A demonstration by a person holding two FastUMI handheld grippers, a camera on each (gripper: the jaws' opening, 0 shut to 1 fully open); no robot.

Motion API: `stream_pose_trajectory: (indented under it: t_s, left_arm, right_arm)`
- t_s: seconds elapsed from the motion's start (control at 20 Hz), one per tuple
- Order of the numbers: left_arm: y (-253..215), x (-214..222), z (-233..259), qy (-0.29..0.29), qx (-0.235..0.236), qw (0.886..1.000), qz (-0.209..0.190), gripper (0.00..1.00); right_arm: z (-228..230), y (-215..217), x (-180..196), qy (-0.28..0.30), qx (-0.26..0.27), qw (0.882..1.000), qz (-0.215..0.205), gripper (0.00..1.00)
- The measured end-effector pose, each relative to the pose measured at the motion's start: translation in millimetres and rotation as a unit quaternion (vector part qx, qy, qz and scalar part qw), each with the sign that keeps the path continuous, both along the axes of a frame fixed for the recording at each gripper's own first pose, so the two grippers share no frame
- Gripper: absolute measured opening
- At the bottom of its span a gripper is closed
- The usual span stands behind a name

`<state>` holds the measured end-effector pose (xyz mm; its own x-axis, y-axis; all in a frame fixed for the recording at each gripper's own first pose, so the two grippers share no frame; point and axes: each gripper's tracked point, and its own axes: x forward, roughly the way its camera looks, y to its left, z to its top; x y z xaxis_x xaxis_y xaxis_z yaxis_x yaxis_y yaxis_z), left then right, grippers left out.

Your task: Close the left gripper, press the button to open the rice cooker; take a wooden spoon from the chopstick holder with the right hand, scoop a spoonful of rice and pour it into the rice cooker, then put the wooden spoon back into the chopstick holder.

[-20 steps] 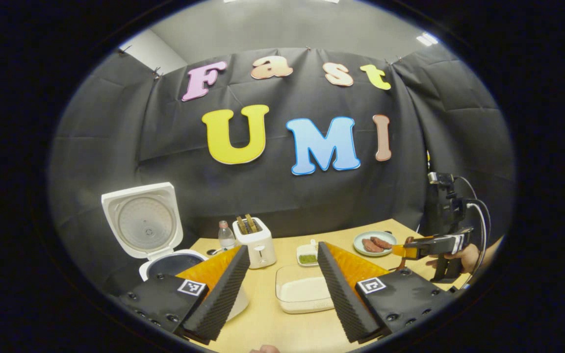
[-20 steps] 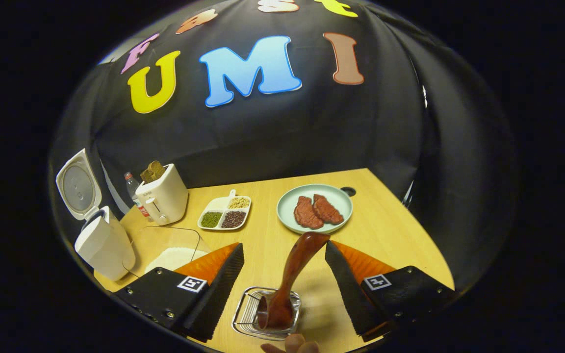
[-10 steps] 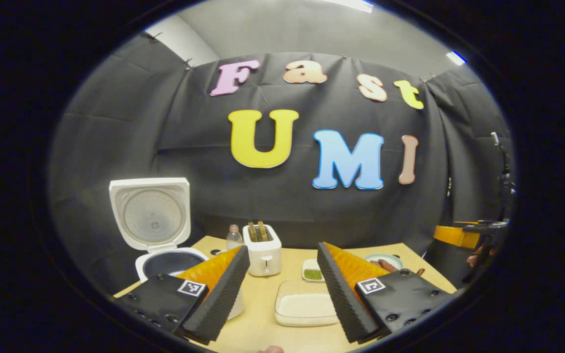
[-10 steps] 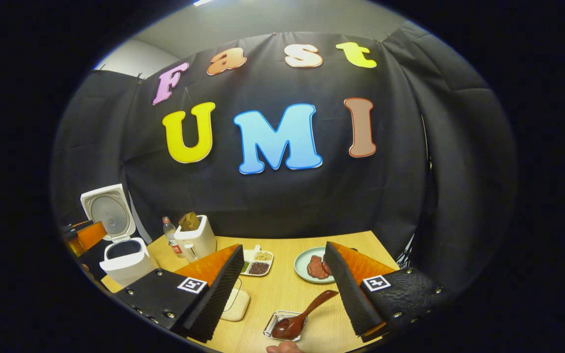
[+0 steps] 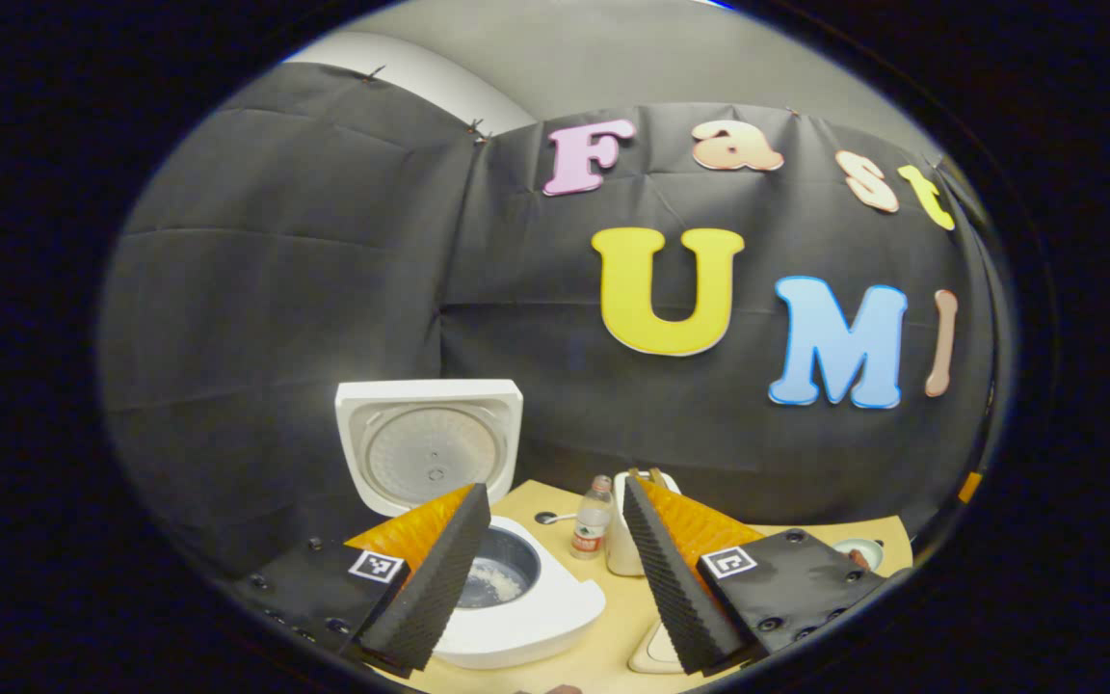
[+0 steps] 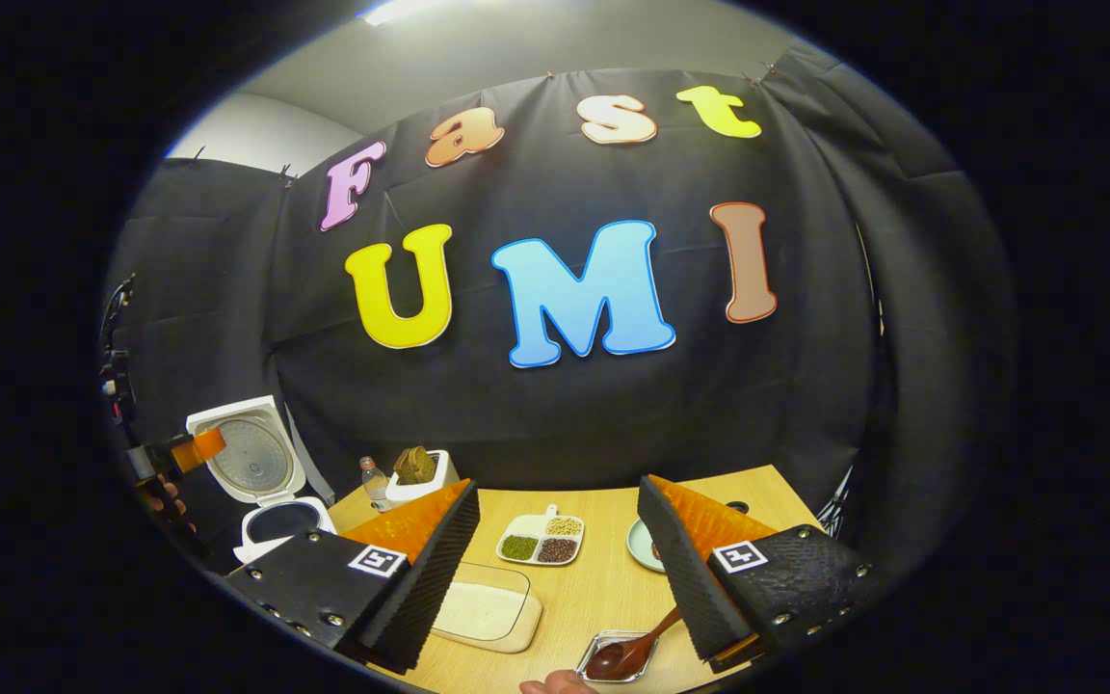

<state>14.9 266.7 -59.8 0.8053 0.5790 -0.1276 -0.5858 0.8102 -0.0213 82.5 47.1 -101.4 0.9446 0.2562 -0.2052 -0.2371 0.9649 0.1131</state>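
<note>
Both tools stand open with nothing between their fingers. Left tool [image 5: 555, 569] hovers just above and in front of the rice cooker [image 5: 507, 602], its jaws well apart; right tool [image 6: 560, 569] hovers above the worktop [image 6: 594, 588], to the right of the rice cooker and well apart from it, jaws likewise spread.

The rice cooker sits at the left end of the worktop with its lid [image 5: 428, 453] tipped up and back, so the button step looks done. A pale patch lies in its dark inner pot [image 5: 497, 578]; it may be rice, though that is hard to tell. The wooden spoon [image 6: 634, 651] lies bowl-down in a small clear holder [image 6: 618, 657], far to the right of the rice cooker, its handle slanting up toward the right tool's right finger. Judging by that, the spoon is back in its holder and the task is near its end.

Between the rice cooker and the spoon sits a clear container of rice [image 6: 483, 612], within easy scooping reach of both. Behind it stand a bottle [image 5: 592, 519], a toaster [image 6: 415, 477] and a divided dish of beans [image 6: 541, 540].

Much is cut off. The right tool's finger hides most of a pale green plate [image 6: 640, 545]. The left tool's fingers cover part of the rice cooker's rim and most of the toaster. In the right gripper view the left tool appears small and dim beside the lid, with a hand [image 6: 162, 496] holding it.
</note>
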Motion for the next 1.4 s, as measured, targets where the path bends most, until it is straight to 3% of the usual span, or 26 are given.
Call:
stream_pose_trajectory:
  t_s: [0.3, 0.5, 0.8, 1.0, 1.2, 1.4]
  left_arm:
    - [73, 34, 34, -0.012, 0.007, 0.997, 0.073, 0.98]
    - [138, 53, 49, -0.014, 0.006, 0.992, 0.125, 0.95]
    - [227, 83, 41, -0.024, -0.031, 0.981, 0.191, 0.99]
    - [261, 101, 44, 0.026, 0.016, 0.978, 0.205, 0.98]
    - [281, 107, 17, 0.051, -0.024, 0.975, 0.216, 0.96]
    - [298, 113, -6, 0.090, -0.020, 0.974, 0.208, 0.96]
  right_arm:
    - [12, 13, 17, -0.011, 0.003, 1.000, 0.011, 0.99]
    - [29, 1, 21, -0.042, -0.004, 0.999, -0.012, 0.99]
    - [23, -22, 32, -0.035, -0.013, 0.998, -0.048, 0.99]
    - [21, -33, 37, -0.032, -0.019, 0.997, -0.063, 0.99]
    - [23, -33, 38, -0.033, -0.020, 0.997, -0.069, 0.99]
    - [22, -25, 37, -0.033, -0.030, 0.997, -0.058, 1.00]
